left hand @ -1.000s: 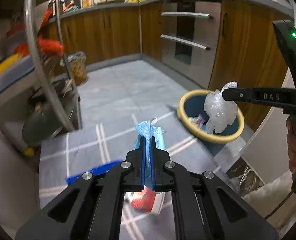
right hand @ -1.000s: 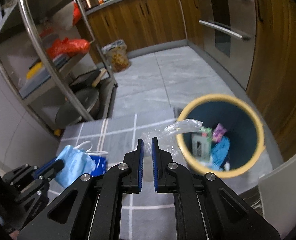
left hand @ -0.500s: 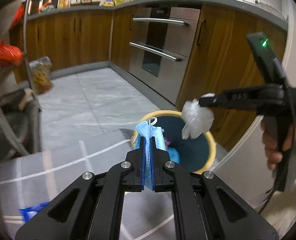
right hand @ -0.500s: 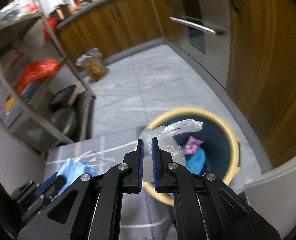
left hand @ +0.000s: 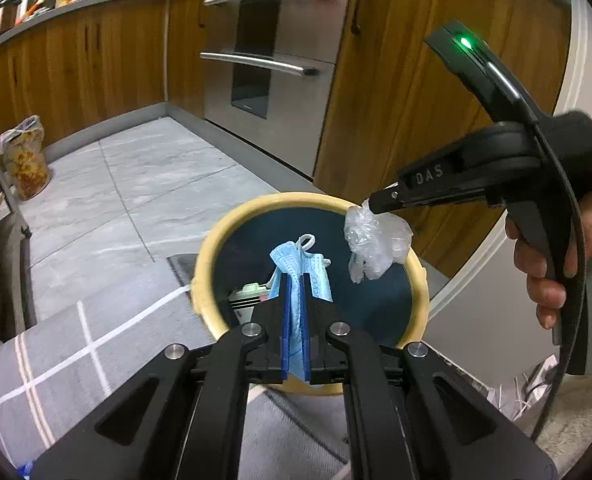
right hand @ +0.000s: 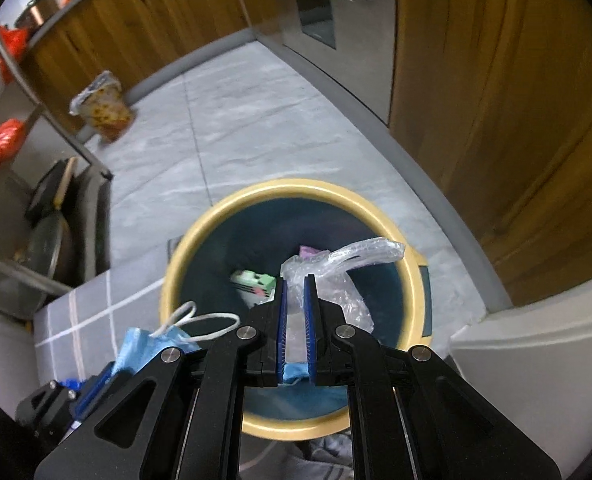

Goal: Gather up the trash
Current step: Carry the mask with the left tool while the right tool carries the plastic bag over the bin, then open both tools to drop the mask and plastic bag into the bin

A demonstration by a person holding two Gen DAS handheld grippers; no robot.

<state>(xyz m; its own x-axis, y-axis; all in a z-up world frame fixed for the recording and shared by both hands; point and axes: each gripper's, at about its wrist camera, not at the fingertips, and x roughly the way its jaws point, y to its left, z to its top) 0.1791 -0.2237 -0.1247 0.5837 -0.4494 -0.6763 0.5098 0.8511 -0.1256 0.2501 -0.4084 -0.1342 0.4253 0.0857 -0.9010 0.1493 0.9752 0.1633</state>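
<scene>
My left gripper [left hand: 295, 280] is shut on a crumpled blue face mask [left hand: 301, 266] and holds it over the open bin [left hand: 212, 240], which has a yellow rim and a dark blue inside. My right gripper [right hand: 295, 284] is shut on a clear plastic bag [right hand: 344, 268] and holds it over the same bin [right hand: 412, 280]. The right gripper [left hand: 380, 202] with the bag [left hand: 376, 246] also shows in the left wrist view. The left gripper [right hand: 108, 376] with the mask [right hand: 144, 350] shows at the lower left of the right wrist view. A green box [right hand: 254, 282] and other trash lie in the bin.
Wooden cabinets [left hand: 408, 92] and an oven [left hand: 264, 64] stand behind the bin. A grey checked mat [left hand: 76, 352] lies on the tile floor. A filled plastic bag [right hand: 104, 112] stands by a metal rack [right hand: 36, 184] at the left. A white wall corner [right hand: 536, 352] is at the right.
Both grippers have moved closer to the bin and now hang over its opening, each still holding its piece of trash. The right gripper's fingers stand slightly wider around the bag.
</scene>
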